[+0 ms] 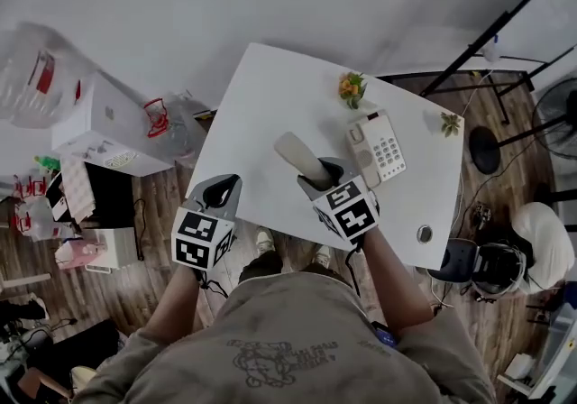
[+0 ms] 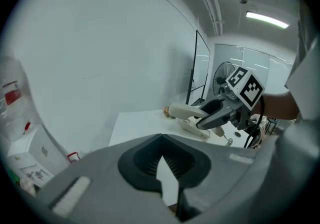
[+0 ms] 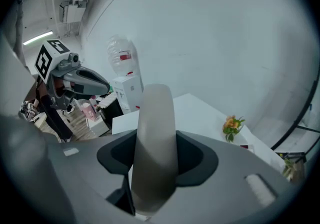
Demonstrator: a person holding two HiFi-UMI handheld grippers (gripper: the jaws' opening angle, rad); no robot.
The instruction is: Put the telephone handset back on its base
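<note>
Head view: right tool [image 1: 317, 179] clamped on handset [image 1: 296, 155], held over worktop [image 1: 252, 114], just left of base [image 1: 380, 148]. Left tool [image 1: 223, 188] closed, empty. Step: carry. Next, probably: shift right, align handset with base, lower

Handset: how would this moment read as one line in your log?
handset: gripped by right gripper, lifted | base: on table, cradle empty | left gripper: shut, holding nothing | status: handset not yet replaced
</note>
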